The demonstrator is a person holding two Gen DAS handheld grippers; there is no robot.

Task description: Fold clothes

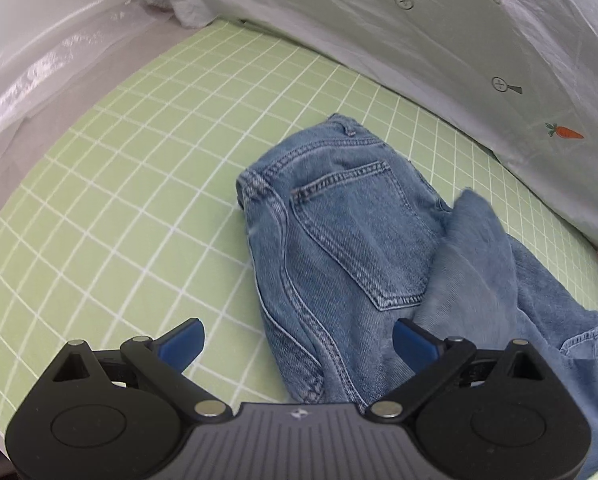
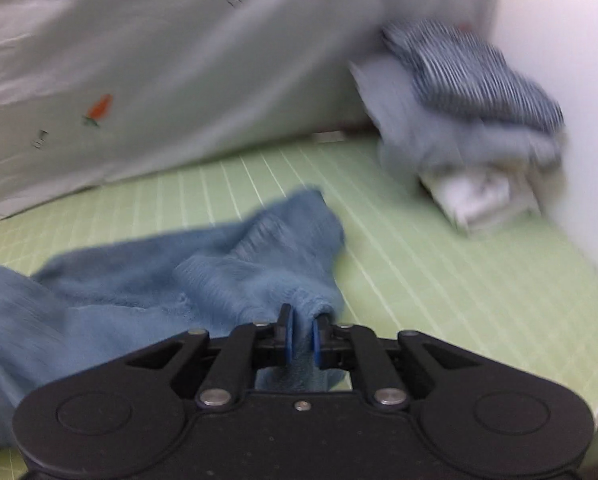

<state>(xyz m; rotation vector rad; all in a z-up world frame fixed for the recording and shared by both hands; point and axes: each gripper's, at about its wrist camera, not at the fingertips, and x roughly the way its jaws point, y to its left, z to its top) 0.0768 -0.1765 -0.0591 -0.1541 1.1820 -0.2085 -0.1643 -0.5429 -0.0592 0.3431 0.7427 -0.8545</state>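
Blue jeans [image 1: 339, 232] lie on the green grid mat [image 1: 139, 184], back pocket up, with one leg thrown across toward the right. My left gripper [image 1: 297, 340] hovers open above the lower part of the jeans, nothing between its blue pads [image 1: 183, 344]. In the right wrist view, which is blurred by motion, my right gripper [image 2: 302, 338] is shut on a bunched edge of the blue jeans fabric [image 2: 203, 276], which trails away to the left over the mat [image 2: 459, 280].
A stack of folded clothes [image 2: 471, 128], striped on top and white at the bottom, sits at the mat's far right corner. Plastic-wrapped white bulk [image 1: 419, 32] with a carrot print borders the far side. More plastic sheeting [image 1: 39, 80] lines the left edge.
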